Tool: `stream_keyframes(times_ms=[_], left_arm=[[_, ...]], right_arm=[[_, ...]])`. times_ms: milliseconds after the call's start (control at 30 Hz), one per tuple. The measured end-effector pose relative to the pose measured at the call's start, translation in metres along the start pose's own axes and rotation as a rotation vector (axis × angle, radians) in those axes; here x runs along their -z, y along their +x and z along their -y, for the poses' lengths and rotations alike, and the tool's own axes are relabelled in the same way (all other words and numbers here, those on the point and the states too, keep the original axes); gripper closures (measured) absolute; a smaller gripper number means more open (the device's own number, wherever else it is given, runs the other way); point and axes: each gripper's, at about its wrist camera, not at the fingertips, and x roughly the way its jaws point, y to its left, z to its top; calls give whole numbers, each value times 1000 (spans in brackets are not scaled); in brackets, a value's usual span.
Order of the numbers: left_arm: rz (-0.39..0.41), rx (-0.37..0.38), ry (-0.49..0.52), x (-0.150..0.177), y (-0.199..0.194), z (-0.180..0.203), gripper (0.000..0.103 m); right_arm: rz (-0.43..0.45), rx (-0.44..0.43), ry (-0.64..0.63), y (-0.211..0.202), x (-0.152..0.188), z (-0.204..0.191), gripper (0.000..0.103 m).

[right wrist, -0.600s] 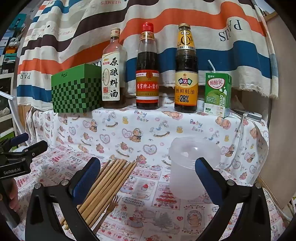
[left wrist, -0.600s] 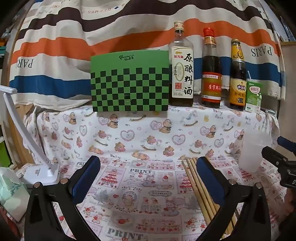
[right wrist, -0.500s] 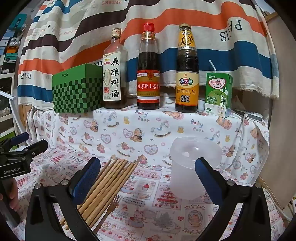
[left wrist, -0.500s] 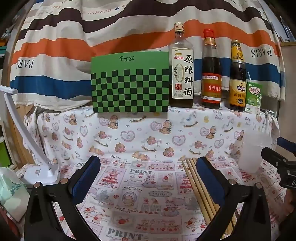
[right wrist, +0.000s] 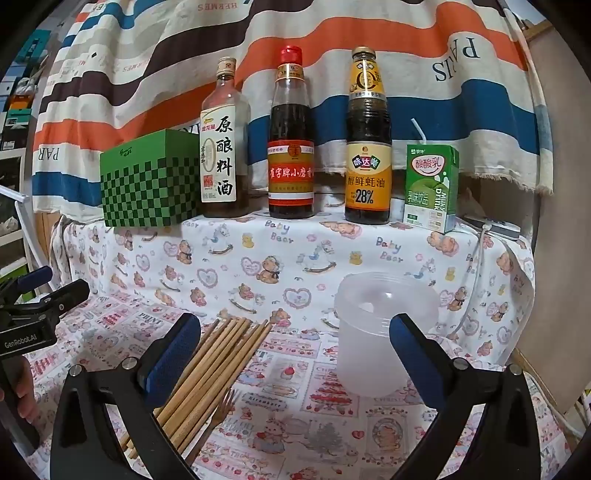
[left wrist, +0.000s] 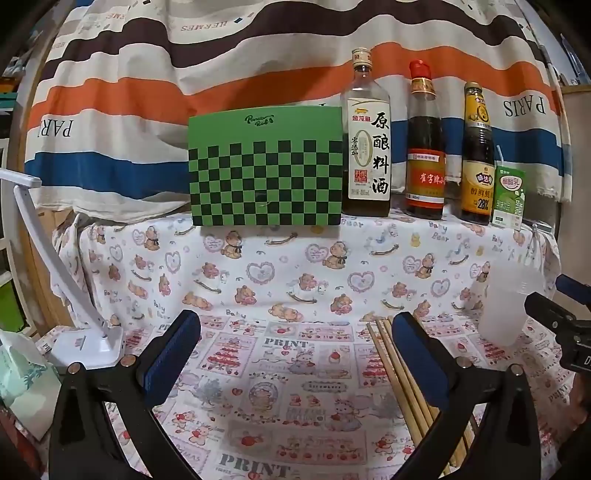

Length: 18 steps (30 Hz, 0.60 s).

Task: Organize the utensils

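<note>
- Where the tabletop shows, it is covered by a printed cloth (left wrist: 295,369) with bears, hearts and "PRINT" patches, which also drapes over a raised shelf at the back.
- Behind the shelf hangs a striped sheet (right wrist: 369,33) in orange, brown, blue and white.
- On the shelf stand a green checkered box (left wrist: 265,170), a cooking wine bottle (left wrist: 365,147), a red-capped sauce bottle (right wrist: 291,147), an oyster sauce bottle (right wrist: 368,147) and a green milk carton (right wrist: 431,184) with a straw.
- A white desk lamp (left wrist: 88,341) stands at the left edge of the left wrist view.
- The wooden chopsticks (right wrist: 214,369) lie in a loose bundle on the cloth, their tips fanned toward the shelf.
- In the right wrist view the bundle runs beside and partly under the left finger of the right gripper (right wrist: 295,354); a small wooden fork (right wrist: 218,413) lies just beside it, though its handle end is hidden, so its full length is unclear.
- The translucent plastic cup (right wrist: 376,332) stands upright near that gripper's right finger, partly hidden by it.
- The left gripper (left wrist: 295,354) has the chopsticks passing behind its right finger; the cup is off to its right.
- Both grippers have their fingers spread wide, holding nothing, above the cloth.
- Compared with half a second ago, the layout is unchanged: chopsticks, fork and cup sit where they were, and both views shift only very slightly.
</note>
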Motion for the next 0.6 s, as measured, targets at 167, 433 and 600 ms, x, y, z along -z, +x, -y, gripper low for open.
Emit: stream_keyframes(times_ms=[167, 433, 600], left_arm=[[0, -3, -4, 1, 0, -3, 0], [0, -8, 4, 2, 0, -1, 0], [-1, -7, 4, 2, 0, -1, 0]], right_arm=[[1, -4, -4, 0, 0, -1, 0], [0, -3, -4, 1, 0, -2, 0], [2, -9, -3, 1, 0, -2, 0]])
